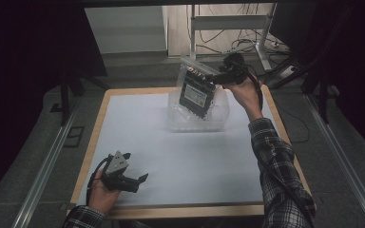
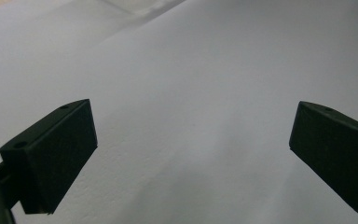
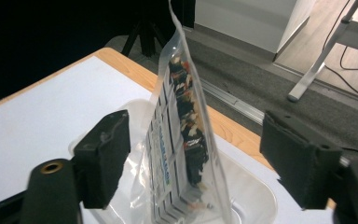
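Forearm in a plaid sleeve (image 1: 280,175) enters the high view at bottom right; right gripper (image 1: 221,76) is raised over the clear plastic tray (image 1: 221,118) at the far side of the white table (image 1: 171,152), at the top edge of a clear bag (image 1: 197,90) holding a dark boxed item. Left gripper (image 1: 140,180) rests low near the front edge.

Left gripper view: jaws wide apart over bare table surface (image 2: 191,93).

Right gripper view: right gripper (image 3: 193,158) jaws spread, not touching the bag (image 3: 182,135), which stands upright between them, bottom in the tray (image 3: 256,196).
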### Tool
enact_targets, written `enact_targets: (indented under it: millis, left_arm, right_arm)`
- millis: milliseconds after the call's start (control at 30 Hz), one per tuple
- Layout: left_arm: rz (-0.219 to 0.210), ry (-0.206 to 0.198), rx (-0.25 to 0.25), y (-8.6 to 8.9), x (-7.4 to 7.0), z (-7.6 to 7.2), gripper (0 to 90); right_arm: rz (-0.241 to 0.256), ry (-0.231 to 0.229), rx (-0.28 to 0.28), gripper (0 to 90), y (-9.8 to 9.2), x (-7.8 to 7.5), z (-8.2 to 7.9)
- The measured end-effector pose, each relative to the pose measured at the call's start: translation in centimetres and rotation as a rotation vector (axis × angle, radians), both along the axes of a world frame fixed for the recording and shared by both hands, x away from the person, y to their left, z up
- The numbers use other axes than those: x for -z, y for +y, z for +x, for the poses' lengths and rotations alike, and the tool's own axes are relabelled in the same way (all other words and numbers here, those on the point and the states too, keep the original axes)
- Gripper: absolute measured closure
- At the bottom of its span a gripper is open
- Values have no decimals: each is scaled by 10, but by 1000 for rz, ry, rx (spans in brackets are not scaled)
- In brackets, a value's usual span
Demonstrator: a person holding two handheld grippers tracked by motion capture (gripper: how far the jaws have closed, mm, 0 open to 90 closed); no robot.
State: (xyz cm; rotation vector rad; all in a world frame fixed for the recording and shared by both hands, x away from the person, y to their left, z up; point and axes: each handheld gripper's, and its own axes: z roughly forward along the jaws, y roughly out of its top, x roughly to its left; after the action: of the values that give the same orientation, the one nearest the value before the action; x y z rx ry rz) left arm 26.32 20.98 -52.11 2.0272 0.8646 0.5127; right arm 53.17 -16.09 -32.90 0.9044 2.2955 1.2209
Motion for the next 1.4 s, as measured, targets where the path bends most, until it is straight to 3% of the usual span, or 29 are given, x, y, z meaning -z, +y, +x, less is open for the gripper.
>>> enact_targets:
  millis: [100, 333, 433, 533, 733, 967, 1400]
  left_arm:
    - [-32, 24, 6, 1, -2, 0, 8]
    - [-44, 30, 14, 2, -2, 0, 8]
    - [-85, 54, 13, 5, -2, 2, 3]
    - [-109, 47, 10, 7, -3, 2, 2]
    - [-82, 23, 13, 6, -2, 1, 2]
    - [-119, 15, 9, 9, -4, 0, 0]
    - [-91, 7, 11, 6, -4, 0, 0]
  right_arm:
    - [-3, -6, -7, 200, -2, 0, -4]
    - [15, -15, -6, 137, -12, -2, -11]
    - [25, -8, -3, 89, -16, -3, -15]
    - [15, -7, -7, 50, -18, -2, -20]
    - [23, -10, -21, 23, -22, 1, -32]
    - [14, -9, -31, 14, -27, 7, -44]
    - [24, 1, -58, 9, -34, 21, -71]
